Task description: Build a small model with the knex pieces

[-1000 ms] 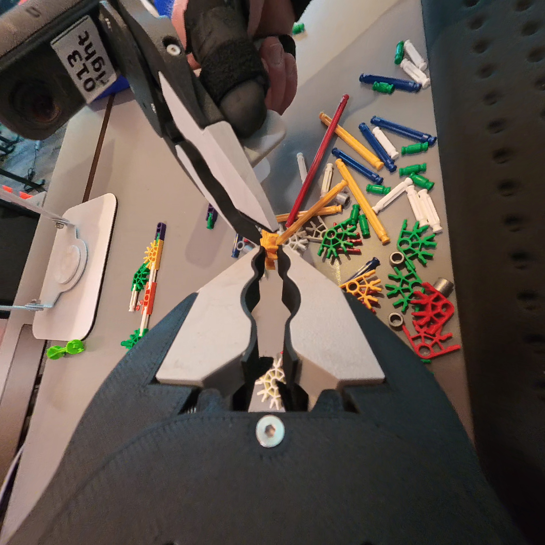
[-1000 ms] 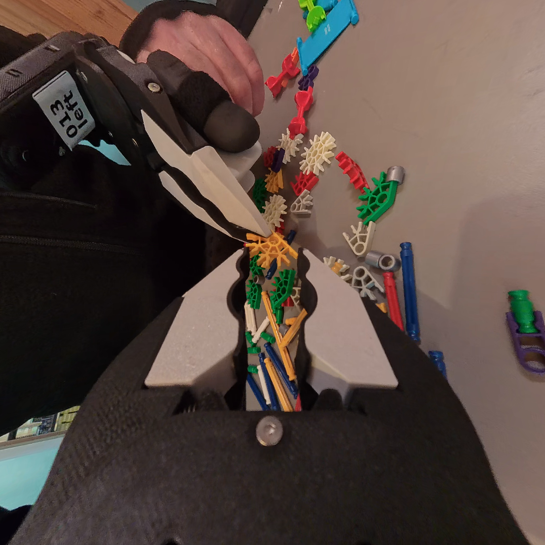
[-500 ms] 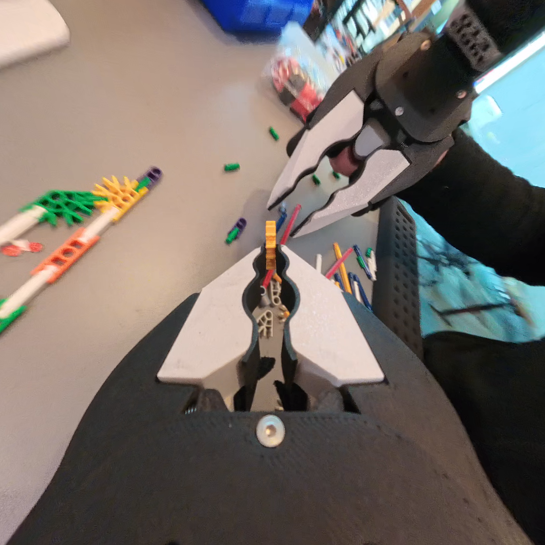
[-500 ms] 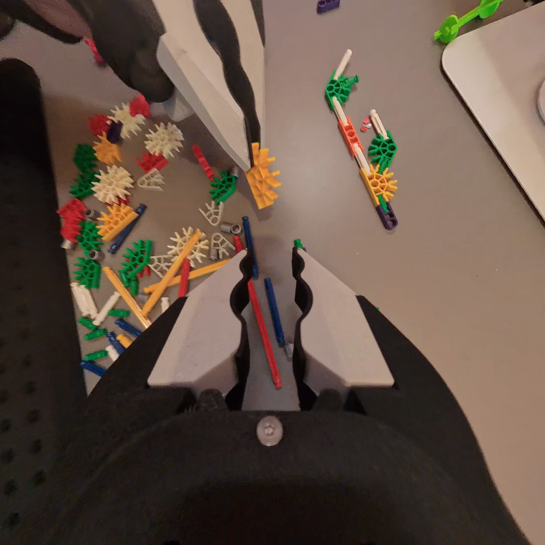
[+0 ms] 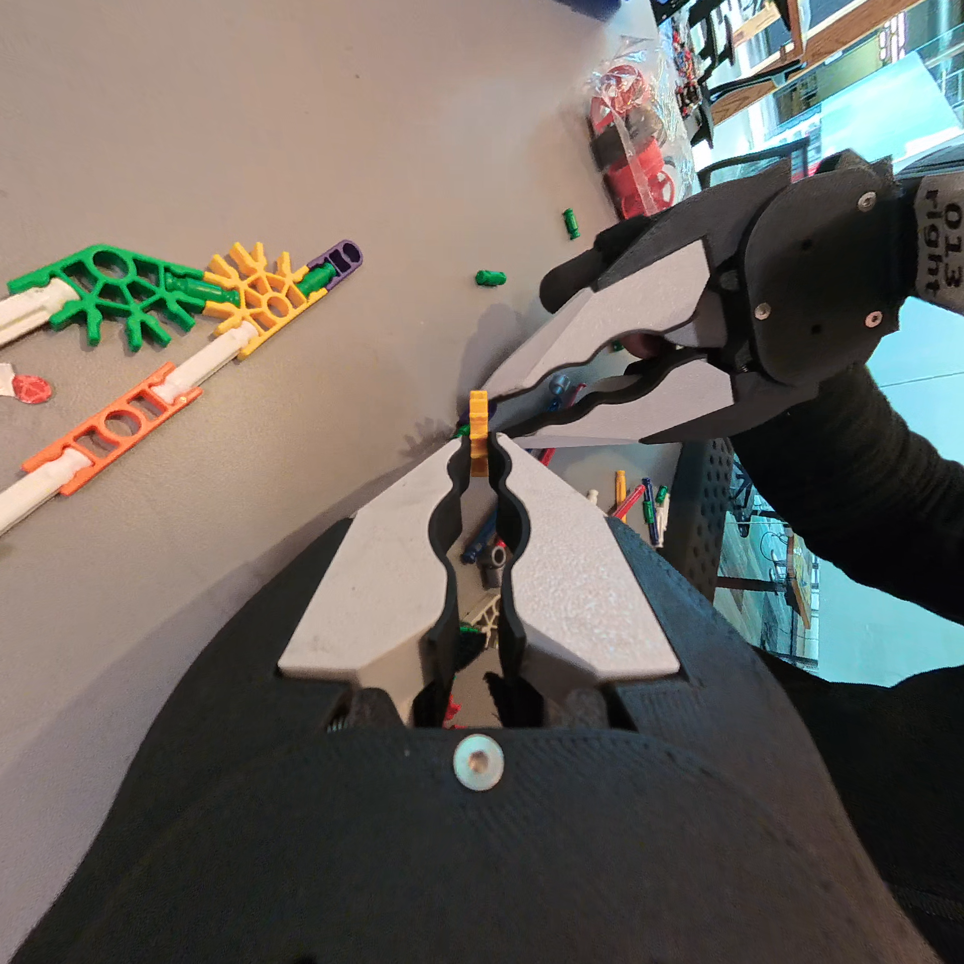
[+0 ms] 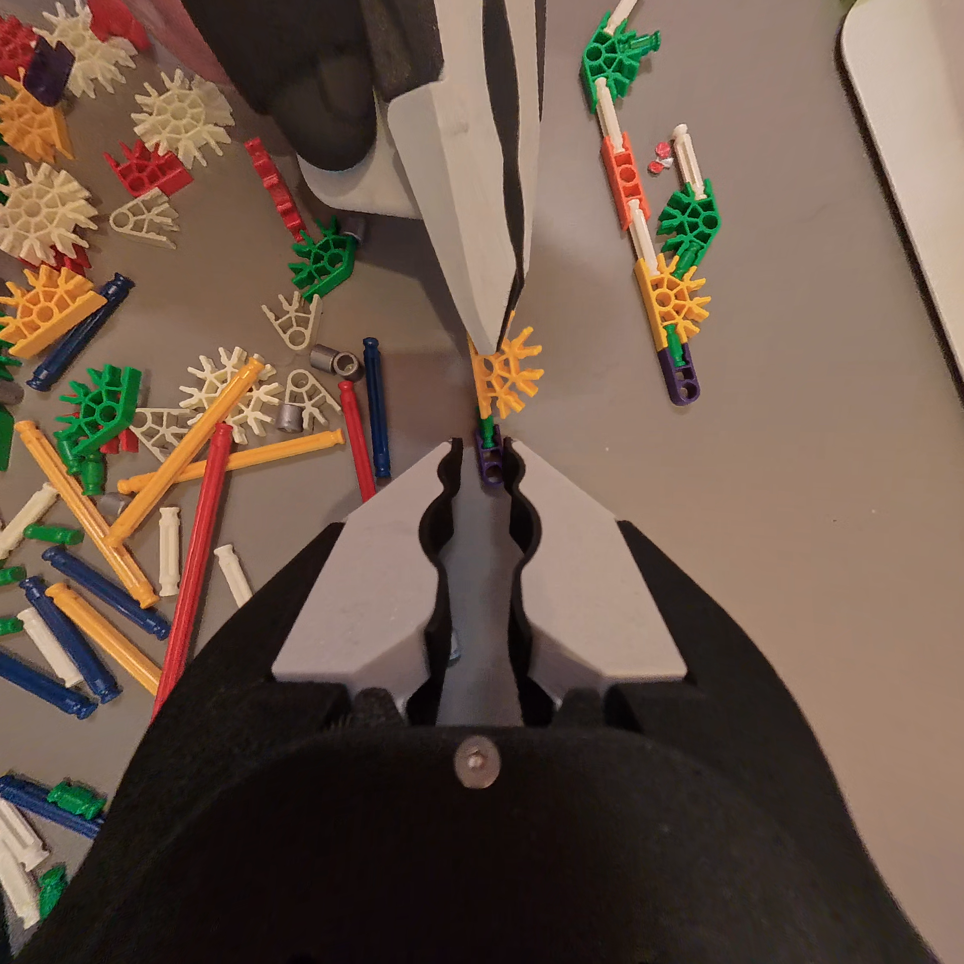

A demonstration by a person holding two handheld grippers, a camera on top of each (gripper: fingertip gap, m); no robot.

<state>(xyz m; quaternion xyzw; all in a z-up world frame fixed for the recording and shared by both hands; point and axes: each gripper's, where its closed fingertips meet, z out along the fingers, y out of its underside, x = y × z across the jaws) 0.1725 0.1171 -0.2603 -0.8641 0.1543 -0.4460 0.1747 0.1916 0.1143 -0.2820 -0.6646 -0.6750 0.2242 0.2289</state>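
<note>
Dozens of loose construction-toy pieces lie scattered on the left of the grey table (image 6: 782, 521). Among them are white snowflake connectors (image 6: 180, 117), green fan-shaped connectors (image 6: 323, 258) and yellow rods (image 6: 182, 454). A long red rod (image 6: 195, 553) lies across the heap, and short blue rods (image 6: 376, 407) sit at its right edge.

Just right of the pile, the left gripper (image 6: 503, 323) comes down from the top of the right wrist view. Its fingers are pressed together on the upper edge of a yellow snowflake connector (image 6: 508, 373), held clear of the heap. In the left wrist view that connector shows edge-on, pinched at the very fingertips.

A short green rod (image 6: 486, 428) runs from the yellow connector's lower edge into a small purple connector (image 6: 489, 459). The purple piece sits between the fingertips of the right gripper (image 6: 485, 446), which points up at it from below. The jaws stand a narrow way apart. The piece looks to touch the right-hand finger, with a sliver of table showing on the other side. Whether the jaws actually clamp it I cannot tell.

Farther right, well apart from both grippers, an assembled chain (image 6: 647, 208) lies flat. It is made of white rods, an orange connector, two green connectors and a yellow snowflake, and it ends in a purple piece. At the far right edge is the rounded corner of a white board (image 6: 913, 156).
</note>
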